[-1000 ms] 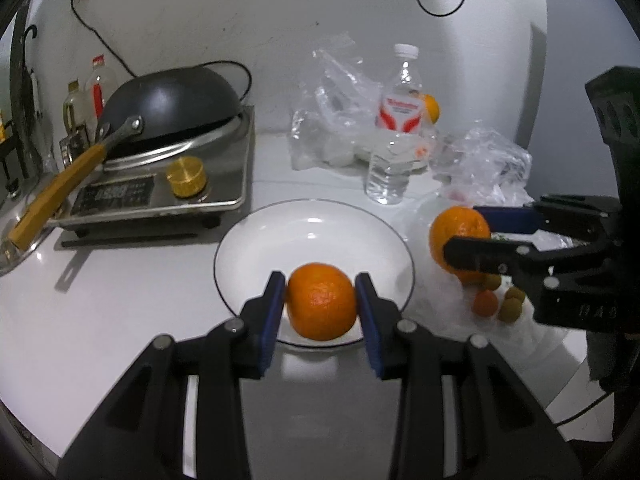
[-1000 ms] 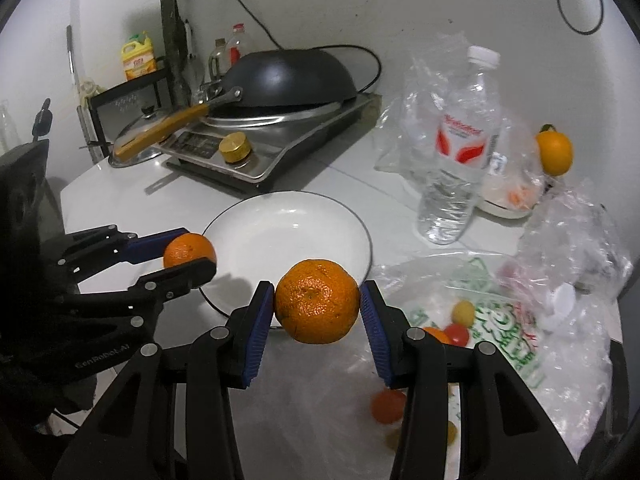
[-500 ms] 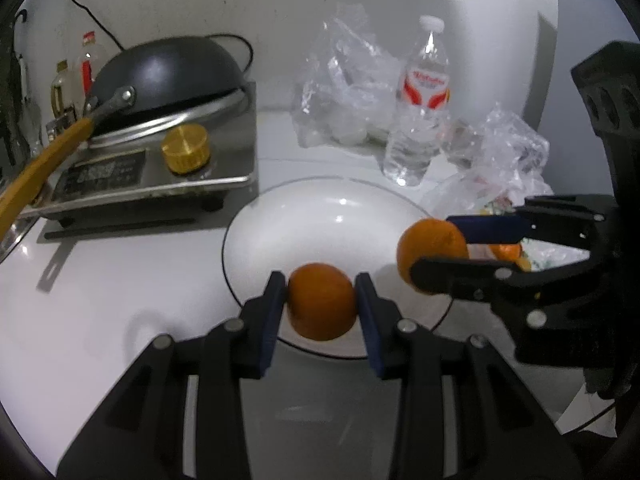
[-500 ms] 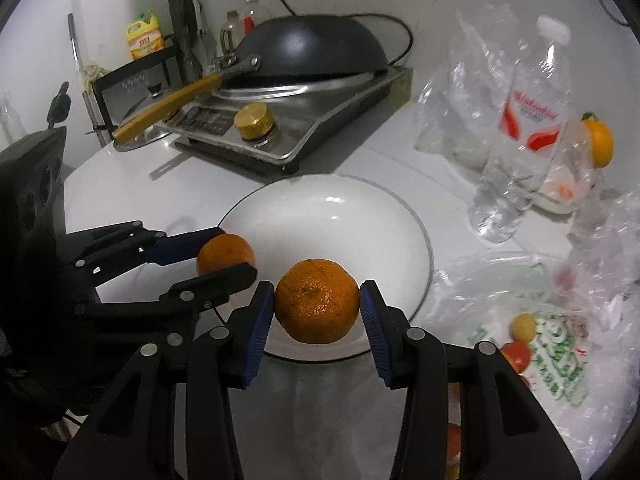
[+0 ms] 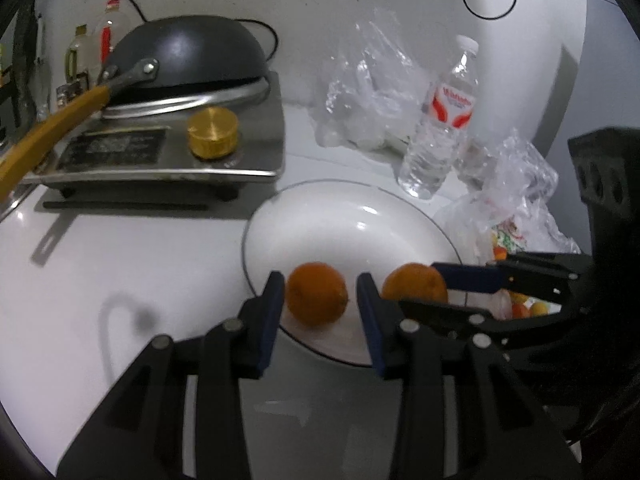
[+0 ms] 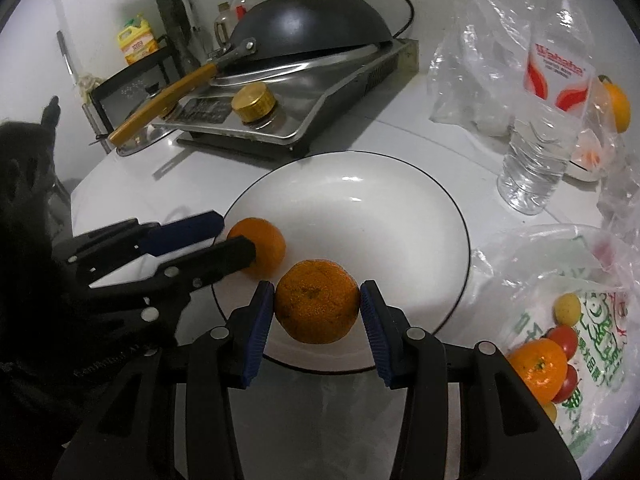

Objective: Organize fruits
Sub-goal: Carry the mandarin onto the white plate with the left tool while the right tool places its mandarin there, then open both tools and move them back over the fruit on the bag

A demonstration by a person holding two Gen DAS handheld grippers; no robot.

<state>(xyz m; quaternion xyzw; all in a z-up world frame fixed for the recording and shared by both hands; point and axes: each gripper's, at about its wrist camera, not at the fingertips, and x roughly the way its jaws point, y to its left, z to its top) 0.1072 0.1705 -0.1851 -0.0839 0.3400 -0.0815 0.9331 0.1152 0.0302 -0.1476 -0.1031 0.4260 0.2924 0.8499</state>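
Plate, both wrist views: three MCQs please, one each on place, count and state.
1. The left orange, between the left tongs, sits where on the plate? A near rim; B centre; C far rim.
2. How many oranges are at the plate? A one; B two; C four.
3. The right tongs are: A shut on the right orange; B open, empty; C shut, empty.

A: it lies by the rim nearest the cameras, and the jaws have just been opening and stand clear of it.
B: there is one orange at each pair of tongs.
A: both pads press the orange's sides.
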